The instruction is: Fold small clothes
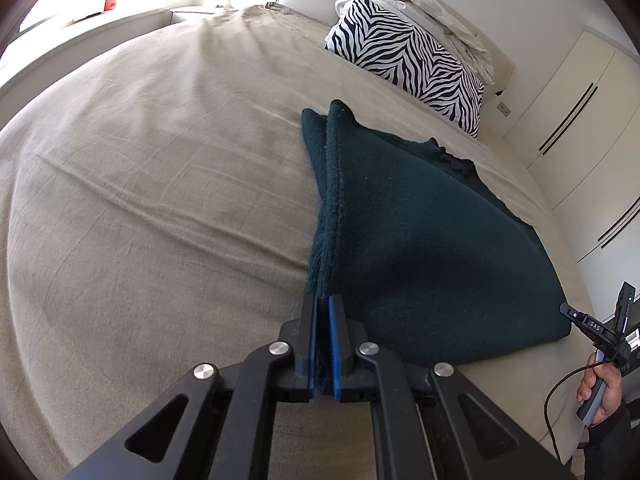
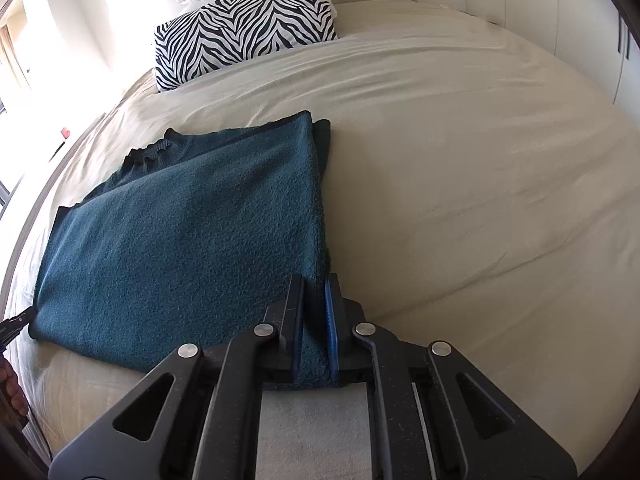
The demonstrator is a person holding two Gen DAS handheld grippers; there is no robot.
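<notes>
Because both near corners must lift together, my left gripper (image 1: 323, 304) and right gripper (image 2: 316, 284) have their jaws clamped tight on the teal cloth (image 2: 192, 232) — ready to fold it across the bed (image 2: 460, 184).

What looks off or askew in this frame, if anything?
Nothing damaged or spilled. The folded teal garment lies slightly uneven on the bed: its layered edges are offset at the far corner and a ribbed edge bunches behind it. Left gripper and right gripper are each shut on a near corner.
</notes>
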